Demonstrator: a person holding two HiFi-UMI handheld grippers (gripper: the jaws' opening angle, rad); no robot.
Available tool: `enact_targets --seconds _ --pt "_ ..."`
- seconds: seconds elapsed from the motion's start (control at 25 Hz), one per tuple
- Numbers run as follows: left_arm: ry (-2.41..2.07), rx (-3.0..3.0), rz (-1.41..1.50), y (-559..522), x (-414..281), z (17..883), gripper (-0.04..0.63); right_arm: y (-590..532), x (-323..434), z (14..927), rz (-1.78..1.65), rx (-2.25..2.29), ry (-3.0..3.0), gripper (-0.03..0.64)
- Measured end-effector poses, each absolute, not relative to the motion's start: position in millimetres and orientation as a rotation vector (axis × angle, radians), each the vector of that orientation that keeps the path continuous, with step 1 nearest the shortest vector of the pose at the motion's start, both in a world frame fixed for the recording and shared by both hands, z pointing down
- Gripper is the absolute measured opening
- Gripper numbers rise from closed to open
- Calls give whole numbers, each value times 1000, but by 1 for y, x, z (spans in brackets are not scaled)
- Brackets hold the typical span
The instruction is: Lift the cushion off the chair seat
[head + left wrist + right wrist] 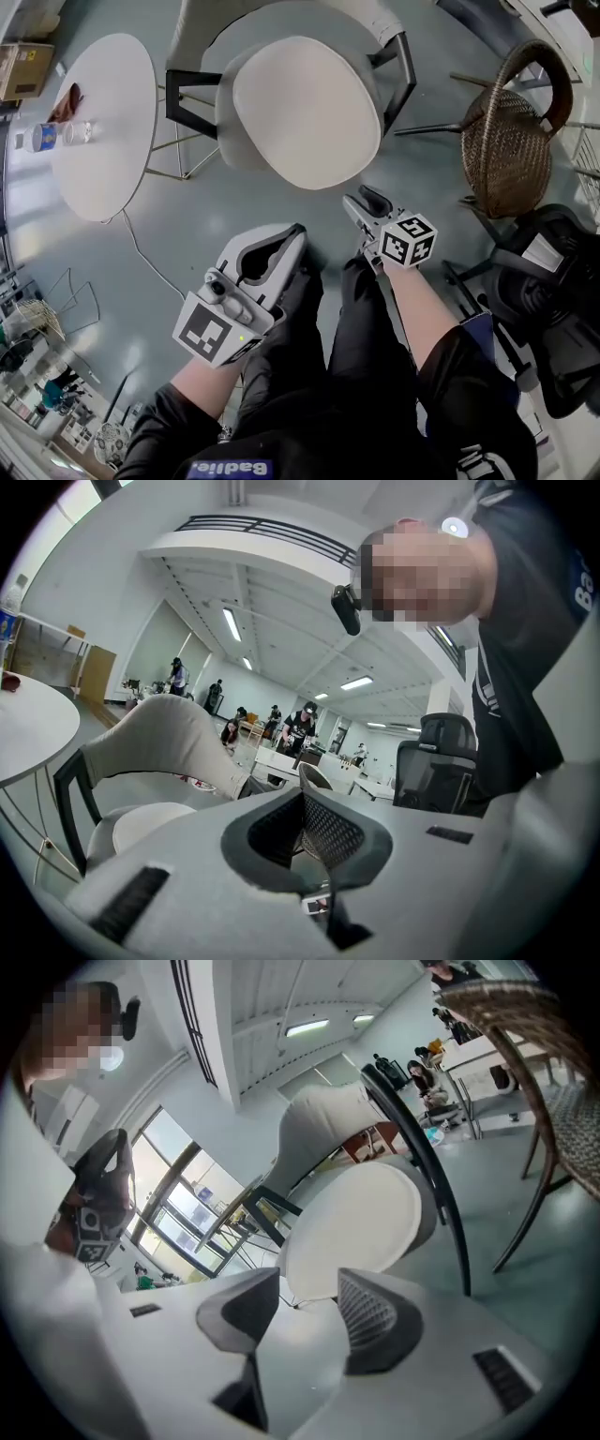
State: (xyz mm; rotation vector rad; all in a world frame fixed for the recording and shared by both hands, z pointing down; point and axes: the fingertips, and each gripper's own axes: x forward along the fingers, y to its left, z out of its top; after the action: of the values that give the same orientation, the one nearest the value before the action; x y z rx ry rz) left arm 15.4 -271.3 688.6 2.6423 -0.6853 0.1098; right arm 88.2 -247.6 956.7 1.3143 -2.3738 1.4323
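1. A cardboard box sits far to the left of the chair, at the head view's edge, which cuts part of it off. What it holds cannot be seen.
2. On the round desk, left of the chair, is a blue-labelled bottle. Its fill cannot be made out. The red thing near it is too small to name.
3. The white cushion lies flat on the chair's seat and covers it. Neither tool touches it.
4. The right tool hangs just in front of the chair, jaws spread wide with nothing between them. In its own view the cushion shows beyond the gap, clear of the pads.
5. The left tool is further from the chair, beside the person's legs. Its jaws are closed together on nothing.
6. The chair's back is cut off at the head view's top edge, and its legs are mostly hidden under the seat.
7. A wicker chair stands to the right of the chair, partly cut off.
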Motion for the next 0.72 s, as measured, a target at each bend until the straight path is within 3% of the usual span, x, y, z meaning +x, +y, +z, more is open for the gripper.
enact_targets --seconds 0.72 --pt "-712 2574 177 -262 0 735 15 -276 65 1024 2055 1393 -2340 186"
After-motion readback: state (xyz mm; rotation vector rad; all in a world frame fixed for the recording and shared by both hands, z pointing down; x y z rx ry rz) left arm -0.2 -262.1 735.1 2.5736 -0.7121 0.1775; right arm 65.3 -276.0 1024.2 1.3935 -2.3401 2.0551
